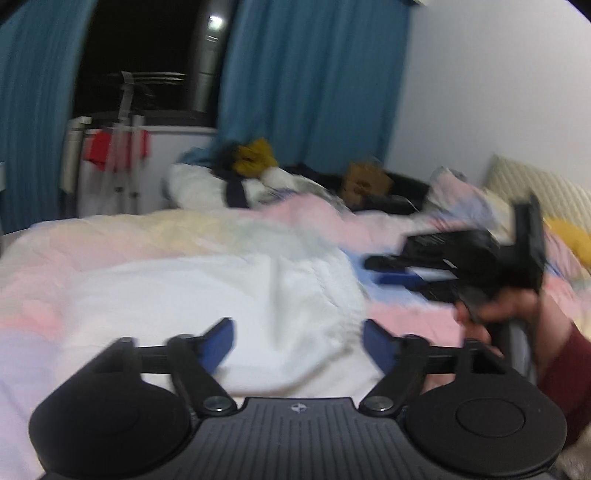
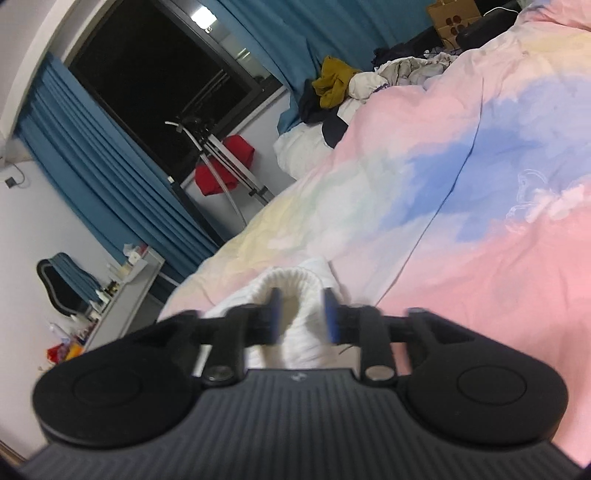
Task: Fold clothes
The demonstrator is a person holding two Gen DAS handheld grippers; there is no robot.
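Lying lengthwise away, white garment (image 1: 236, 295)

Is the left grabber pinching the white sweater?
No, the left gripper is wide open, its blue pads apart above the white sweater on the bed.

Blue curtains (image 2: 92, 147), cardboard box (image 2: 452, 14), mirror (image 2: 61, 284).

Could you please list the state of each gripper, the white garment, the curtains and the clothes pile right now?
Left gripper: open, above the garment, holding nothing.
Right gripper: fingers partly closed around a ribbed fold, contact unclear.
White garment: rumpled on the duvet, unfolded.
Curtains: drawn apart, dark window showing.
Clothes pile: heaped, unfolded.
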